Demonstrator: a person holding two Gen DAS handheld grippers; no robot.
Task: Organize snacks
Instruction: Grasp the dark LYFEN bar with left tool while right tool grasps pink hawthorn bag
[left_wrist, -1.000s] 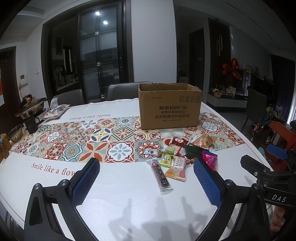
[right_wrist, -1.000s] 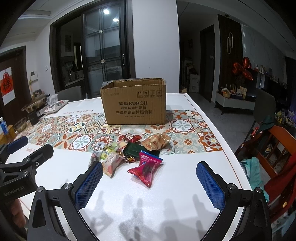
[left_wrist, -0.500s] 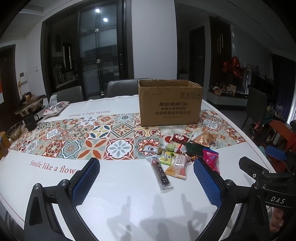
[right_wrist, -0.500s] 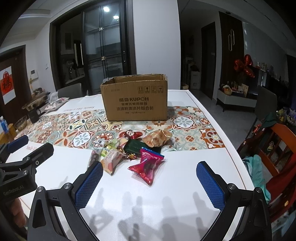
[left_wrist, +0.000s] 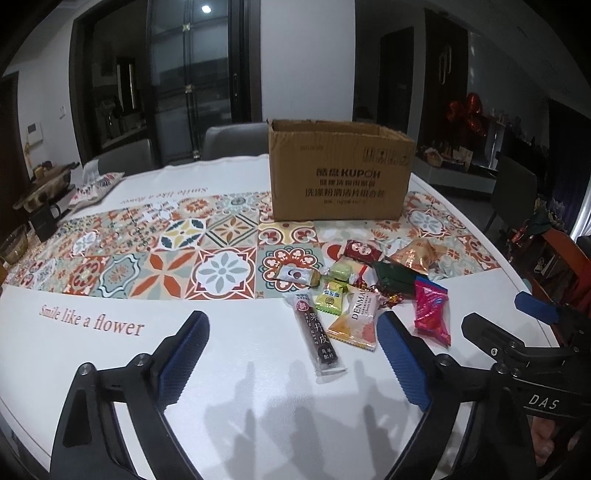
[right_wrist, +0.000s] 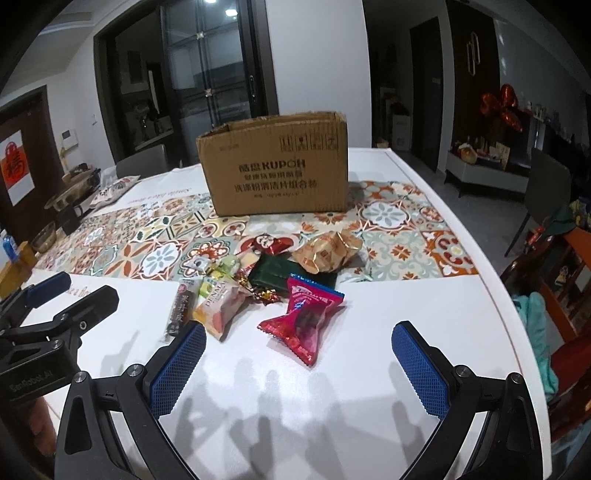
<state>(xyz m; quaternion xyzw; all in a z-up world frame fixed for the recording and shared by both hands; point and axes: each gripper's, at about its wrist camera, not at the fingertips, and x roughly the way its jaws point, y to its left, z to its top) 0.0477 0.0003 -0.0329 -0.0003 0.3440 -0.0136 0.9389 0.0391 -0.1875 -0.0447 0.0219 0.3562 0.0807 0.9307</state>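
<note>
Left tool (left_wrist: 291, 354) hangs spread wide and empty over the white counter (left_wrist: 240, 406), its right pad beside the dark snack bar (left_wrist: 317, 338). Right tool (right_wrist: 299, 365), equally spread and empty, frames the red candy packet (right_wrist: 301, 319); the cardboard box (right_wrist: 277, 166) stands beyond the snack pile.

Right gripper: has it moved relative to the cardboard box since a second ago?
Yes. The right gripper has advanced toward the cardboard box; the box and the red snack packet appear larger and nearer.
</note>
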